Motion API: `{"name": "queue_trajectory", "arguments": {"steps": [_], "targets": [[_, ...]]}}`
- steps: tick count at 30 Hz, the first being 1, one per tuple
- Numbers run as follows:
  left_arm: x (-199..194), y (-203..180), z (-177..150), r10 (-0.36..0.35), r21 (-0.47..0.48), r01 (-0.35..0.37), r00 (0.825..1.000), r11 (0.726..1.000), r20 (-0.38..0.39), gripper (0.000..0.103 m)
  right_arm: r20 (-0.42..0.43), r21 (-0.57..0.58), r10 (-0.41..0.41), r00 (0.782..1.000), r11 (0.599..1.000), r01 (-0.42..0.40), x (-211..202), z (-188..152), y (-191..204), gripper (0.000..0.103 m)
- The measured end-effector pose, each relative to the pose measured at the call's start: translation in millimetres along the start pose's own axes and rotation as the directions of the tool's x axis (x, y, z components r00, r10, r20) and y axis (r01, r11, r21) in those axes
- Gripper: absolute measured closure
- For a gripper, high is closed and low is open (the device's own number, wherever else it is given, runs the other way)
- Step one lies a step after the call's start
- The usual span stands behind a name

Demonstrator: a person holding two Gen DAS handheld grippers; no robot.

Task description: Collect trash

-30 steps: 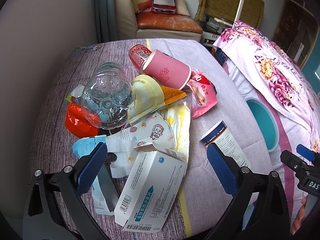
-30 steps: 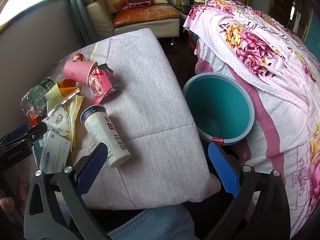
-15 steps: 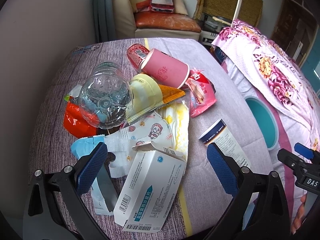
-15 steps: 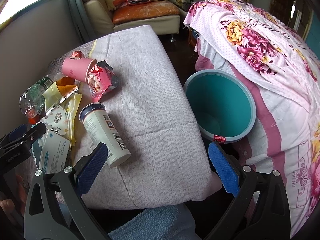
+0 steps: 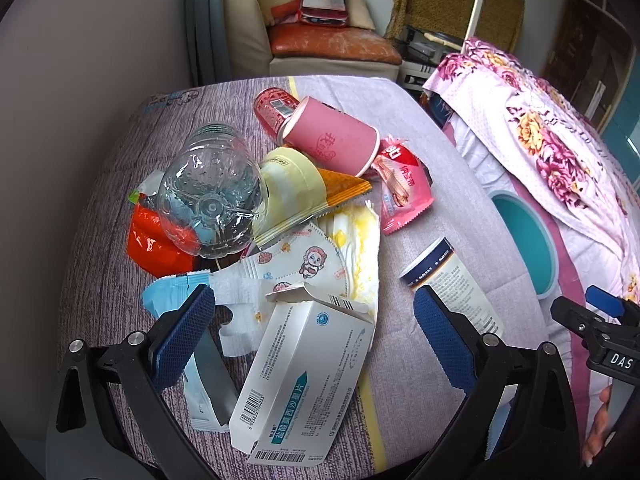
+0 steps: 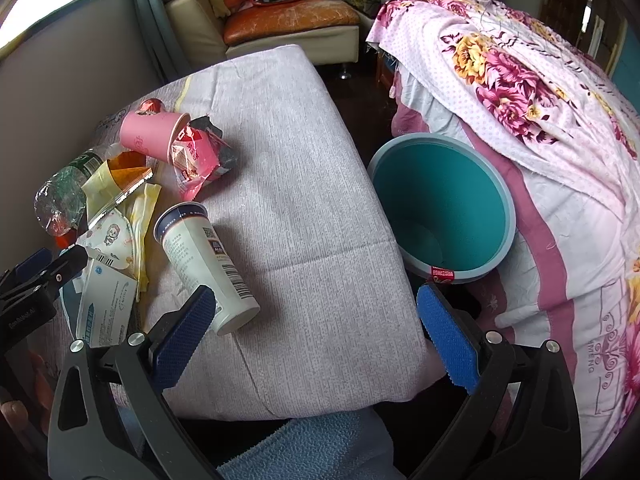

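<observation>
Both grippers hang empty with jaws spread wide: the left gripper (image 5: 314,324) hovers over the white box (image 5: 308,376), which lies between its pads at 6 o'clock of the heap, and the right gripper (image 6: 316,338) hovers above the table edge, its left pad just beside the base of the white cup (image 6: 204,264). The trash is all on the table (image 6: 300,200): a clear bottle (image 5: 210,196) at 9 o'clock, a pink cup (image 5: 332,140) at 12 with a red can (image 5: 274,110) behind it, a pink wrapper (image 5: 402,190) at 2, a printed mask (image 5: 298,264) in the middle. The teal bin (image 6: 444,208) stands beside the table at 3 o'clock and looks empty. The risks, as I judge them: the box has a torn, open flap and thin walls, so a hard squeeze would crush it or let it slip; it overlaps the mask, so lifting may drag the mask along; the white cup lies on its side and could roll off the edge if nudged; and light wrappers may miss the bin.
</observation>
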State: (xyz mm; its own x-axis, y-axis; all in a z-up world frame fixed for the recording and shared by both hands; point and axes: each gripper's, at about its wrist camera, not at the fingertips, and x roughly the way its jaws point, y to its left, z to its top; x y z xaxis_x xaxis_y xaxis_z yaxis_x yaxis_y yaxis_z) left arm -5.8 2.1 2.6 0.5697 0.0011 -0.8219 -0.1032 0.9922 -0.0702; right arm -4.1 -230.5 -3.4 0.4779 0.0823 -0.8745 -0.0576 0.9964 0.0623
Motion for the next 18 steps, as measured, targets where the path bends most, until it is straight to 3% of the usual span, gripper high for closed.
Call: {"name": "queue_trajectory", "arguments": {"steps": [18], "targets": [[7.2, 4.4, -3.5, -0.013, -0.007, 0.013, 1.0, 1.0, -0.014, 0.004, -0.029, -0.007, 0.0, 1.0, 1.0, 0.0, 10.8, -1.9, 3.6, 0.006]]}}
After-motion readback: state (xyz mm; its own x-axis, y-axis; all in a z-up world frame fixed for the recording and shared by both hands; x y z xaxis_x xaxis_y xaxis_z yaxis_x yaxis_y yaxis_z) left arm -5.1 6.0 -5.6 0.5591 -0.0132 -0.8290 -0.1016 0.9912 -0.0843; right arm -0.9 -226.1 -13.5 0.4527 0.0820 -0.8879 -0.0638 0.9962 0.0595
